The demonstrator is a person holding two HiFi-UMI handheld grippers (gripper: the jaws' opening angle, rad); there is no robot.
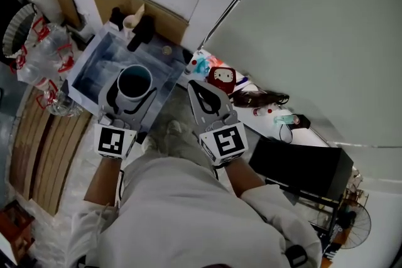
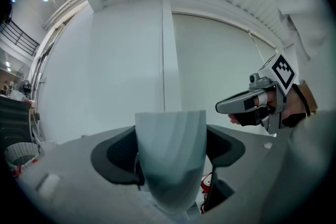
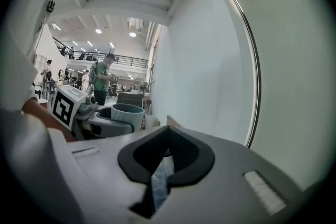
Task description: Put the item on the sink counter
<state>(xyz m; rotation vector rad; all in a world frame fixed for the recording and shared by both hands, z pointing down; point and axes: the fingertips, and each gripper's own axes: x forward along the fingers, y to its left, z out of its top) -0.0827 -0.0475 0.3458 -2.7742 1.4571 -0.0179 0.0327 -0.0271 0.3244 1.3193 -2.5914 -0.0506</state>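
Left gripper (image 1: 130, 102), jaws clamped on the sides of a pale cup (image 2: 170, 139), holds it upright over the sink basin (image 1: 94, 69), close to the basin's near right corner. Open basin room lies beyond the cup, toward the black faucet (image 1: 141, 31) at the far edge. Just past the sink's right edge hangs the right gripper (image 1: 205, 96), jaws together on nothing. Only the head view shows the cup's dark interior. Only the left gripper view shows its outer side against a bare wall (image 2: 115, 76).

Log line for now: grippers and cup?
left gripper: shut on cup | cup: upright, held over sink | right gripper: shut, empty | placement: not yet done
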